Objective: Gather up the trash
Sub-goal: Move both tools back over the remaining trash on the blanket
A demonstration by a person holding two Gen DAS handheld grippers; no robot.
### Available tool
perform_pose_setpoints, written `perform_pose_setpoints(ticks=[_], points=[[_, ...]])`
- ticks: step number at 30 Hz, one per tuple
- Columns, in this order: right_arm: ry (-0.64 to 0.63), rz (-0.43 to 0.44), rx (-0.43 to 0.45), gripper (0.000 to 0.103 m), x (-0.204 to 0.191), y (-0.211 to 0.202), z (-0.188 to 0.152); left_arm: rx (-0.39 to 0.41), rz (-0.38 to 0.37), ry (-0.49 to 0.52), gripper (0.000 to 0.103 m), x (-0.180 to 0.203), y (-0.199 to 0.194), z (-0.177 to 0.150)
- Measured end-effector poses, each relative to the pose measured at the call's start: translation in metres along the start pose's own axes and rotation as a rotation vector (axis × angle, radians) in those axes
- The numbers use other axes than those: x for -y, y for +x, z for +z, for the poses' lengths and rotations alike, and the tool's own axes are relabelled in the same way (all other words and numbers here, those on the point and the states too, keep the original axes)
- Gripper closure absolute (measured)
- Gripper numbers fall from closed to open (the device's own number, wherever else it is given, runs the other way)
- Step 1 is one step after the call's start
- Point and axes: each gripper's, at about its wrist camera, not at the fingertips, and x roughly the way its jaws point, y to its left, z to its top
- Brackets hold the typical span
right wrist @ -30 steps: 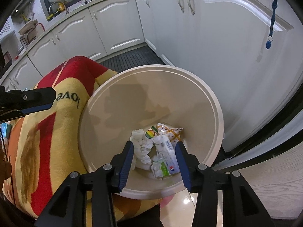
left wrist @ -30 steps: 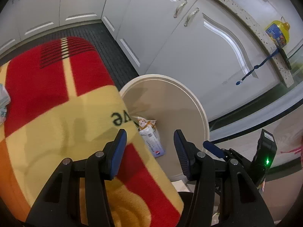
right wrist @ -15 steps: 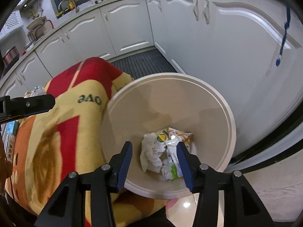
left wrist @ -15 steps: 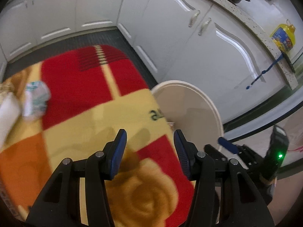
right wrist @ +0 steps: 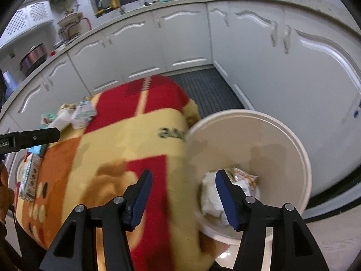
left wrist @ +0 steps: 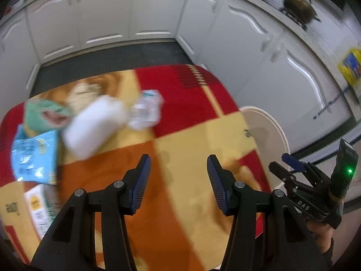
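Here, left gripper (left wrist: 178,180) parted, empty, above bare blanket (left wrist: 191,153); trash (left wrist: 94,124) heaped near far left edge. Right gripper (right wrist: 182,196) just opening, empty, straddling bin (right wrist: 300,149) rim beside blanket edge.

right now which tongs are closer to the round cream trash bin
Right. The right tongs hang open at the round cream trash bin, one finger over its opening. The left tongs are over the red and yellow blanket, bin off to their right.
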Motion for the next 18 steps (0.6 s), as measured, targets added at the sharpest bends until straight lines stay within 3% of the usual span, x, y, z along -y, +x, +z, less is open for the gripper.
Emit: perform_pose_setpoints(ticks=[12, 18], points=[[-0.116, 0.141, -0.006, 0.041, -0.095, 0.029, 0.039, 0.052, 0.071, -0.253, 0.053, -0.134, -0.042, 0.019], [-0.123, 0.213, -0.019, 0.039, -0.138, 0.056, 0.065, 0.038, 0.031, -0.369, 0.053, -0.184, -0.03, 0.036]])
